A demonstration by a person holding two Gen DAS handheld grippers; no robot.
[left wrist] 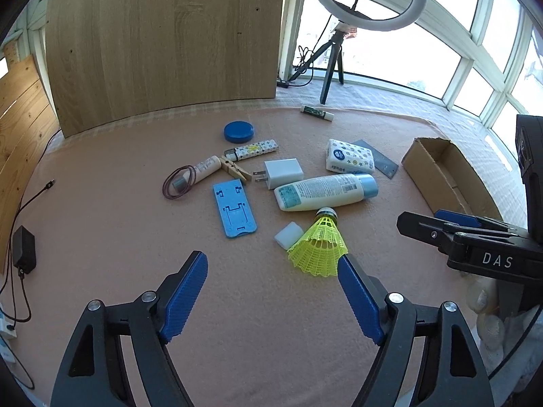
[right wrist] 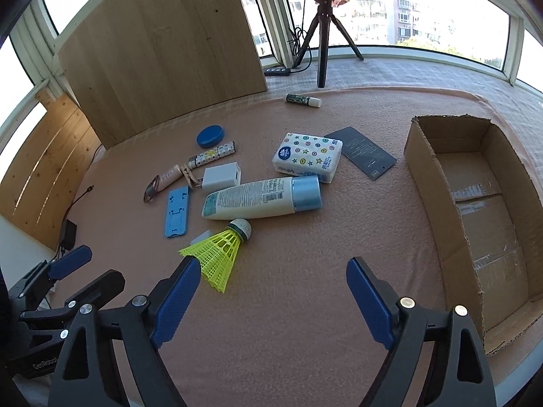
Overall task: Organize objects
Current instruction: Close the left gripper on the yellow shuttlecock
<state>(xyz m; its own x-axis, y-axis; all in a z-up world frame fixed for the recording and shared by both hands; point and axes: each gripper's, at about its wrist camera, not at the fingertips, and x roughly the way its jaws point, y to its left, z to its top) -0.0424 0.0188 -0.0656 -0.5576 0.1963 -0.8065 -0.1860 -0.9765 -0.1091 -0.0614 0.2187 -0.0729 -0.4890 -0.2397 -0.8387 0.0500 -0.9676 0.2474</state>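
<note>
2 hand-held grippers hover over a peach-coloured mat (left wrist: pixel 101 237) scattered with small household items, beside an empty cardboard box (right wrist: pixel 475 183).

The left gripper (left wrist: pixel 273 263) and right gripper (right wrist: pixel 273 268) both have their blue fingers spread wide, with nothing between them. A yellow shuttlecock (left wrist: pixel 317 244) lies nearest, its skirt just beside the left gripper's right finger and the right gripper's left finger. Touching its cork tip is a white lotion bottle (right wrist: pixel 258 198) with a blue cap, lying flat mid-mat. Around it sit a white eraser (left wrist: pixel 288 234), a blue phone stand (left wrist: pixel 234 209), a white charger plug (left wrist: pixel 283 173), a tissue pack (right wrist: pixel 307 157), a dark card (right wrist: pixel 361 152), a clothespin (left wrist: pixel 234 169) and a blue round lid (left wrist: pixel 239 131). A lip balm stick (right wrist: pixel 303 100) lies at the mat's far edge. The box rests at the mat's right edge, open side up.
</note>
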